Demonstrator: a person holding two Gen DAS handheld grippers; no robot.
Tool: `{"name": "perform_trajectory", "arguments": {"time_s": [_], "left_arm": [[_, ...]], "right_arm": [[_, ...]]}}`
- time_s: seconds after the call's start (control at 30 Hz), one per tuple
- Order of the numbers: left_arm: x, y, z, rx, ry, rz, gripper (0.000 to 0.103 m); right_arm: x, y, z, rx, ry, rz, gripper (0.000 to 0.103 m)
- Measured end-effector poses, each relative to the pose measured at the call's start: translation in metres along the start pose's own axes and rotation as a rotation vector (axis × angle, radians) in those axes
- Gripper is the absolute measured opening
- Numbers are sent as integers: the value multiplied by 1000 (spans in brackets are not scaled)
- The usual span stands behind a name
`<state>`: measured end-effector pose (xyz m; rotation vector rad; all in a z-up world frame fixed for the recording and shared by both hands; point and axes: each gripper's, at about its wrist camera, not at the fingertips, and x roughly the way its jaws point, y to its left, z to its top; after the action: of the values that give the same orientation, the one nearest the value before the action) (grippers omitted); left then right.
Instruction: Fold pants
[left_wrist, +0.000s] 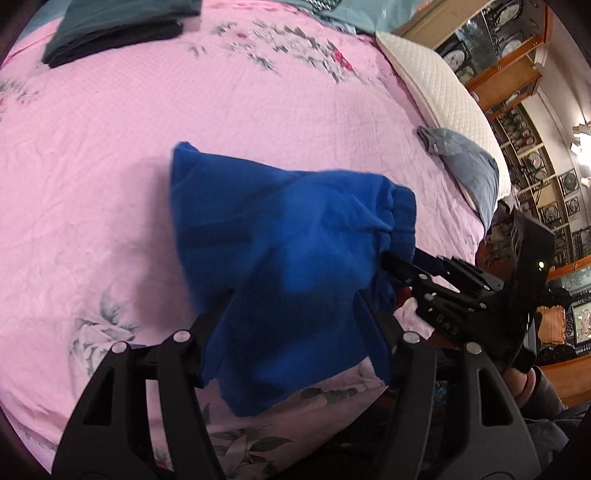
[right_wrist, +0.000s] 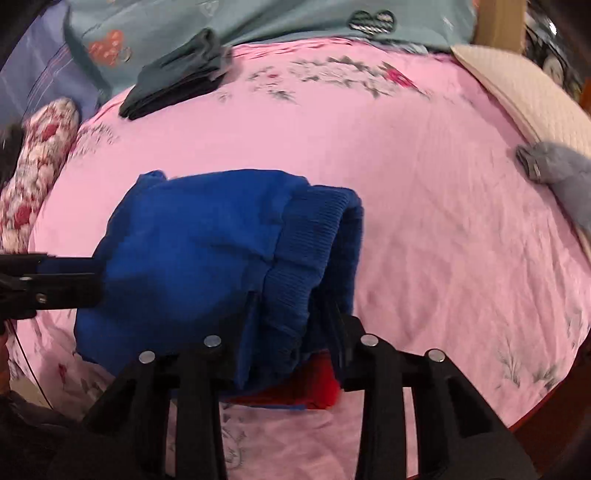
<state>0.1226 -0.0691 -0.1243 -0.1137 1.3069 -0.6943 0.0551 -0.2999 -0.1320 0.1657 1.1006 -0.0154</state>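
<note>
The blue pants (left_wrist: 280, 236) hang bunched over the near part of a bed (left_wrist: 110, 147) covered in a pink flowered sheet, lifted between the two grippers. In the left wrist view the cloth drapes down between and over the fingers of the left gripper (left_wrist: 291, 325), which stand fairly wide apart with fabric filling the gap; the picture is blurred there and the pads are hidden, so I cannot tell whether they press on the cloth. The right gripper (left_wrist: 391, 260) comes in from the right in that view, its tip at the ribbed waistband.

In the right wrist view the right gripper (right_wrist: 291, 314) has the ribbed waistband (right_wrist: 306, 243) between its fingers, the fingers close together with the band bunched and held between them. A patch of red lining (right_wrist: 321, 387) shows under the blue cloth near the camera. The left gripper (right_wrist: 74, 277) reaches in from the left edge, its tip against the far side of the bundle.

Far on the bed, to the left, lies a folded stack of dark clothes (left_wrist: 114, 29). Along the right edge sits a white quilted pillow (left_wrist: 439, 88), with a crumpled grey-blue garment (left_wrist: 465, 162) just beside it. Beyond the bed on the right stand wooden shelves with glass fronts (left_wrist: 517, 55). In the right wrist view a flowered roll (right_wrist: 37, 162) lies at the far left.
</note>
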Motion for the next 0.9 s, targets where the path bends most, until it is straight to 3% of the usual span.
{"name": "perform_trajectory", "arguments": {"time_s": [0.1, 0.23, 0.33, 0.5, 0.67, 0.73, 0.8, 0.9], "left_arm": [[-6, 21, -10, -67, -7, 0, 67], [-3, 49, -27, -193, 20, -13, 67], [-6, 56, -37, -226, 4, -33, 67], [0, 54, -50, -252, 6, -49, 64], [11, 51, -56, -270, 28, 3, 64], [16, 49, -59, -283, 45, 14, 65], [21, 47, -61, -287, 59, 34, 66], [21, 40, -61, -269, 60, 77, 66]], "right_arm": [[-6, -16, -4, 52, 28, 7, 32], [-33, -15, 19, 91, 27, 113, 35], [-58, 8, 52, 30, -35, 229, 37], [-16, 69, 114, -93, 74, 429, 37], [49, 134, 140, -312, 243, 475, 36], [71, 148, 120, -430, 305, 378, 30], [99, 146, 104, -524, 309, 231, 30], [98, 136, 103, -489, 278, 288, 30]]}}
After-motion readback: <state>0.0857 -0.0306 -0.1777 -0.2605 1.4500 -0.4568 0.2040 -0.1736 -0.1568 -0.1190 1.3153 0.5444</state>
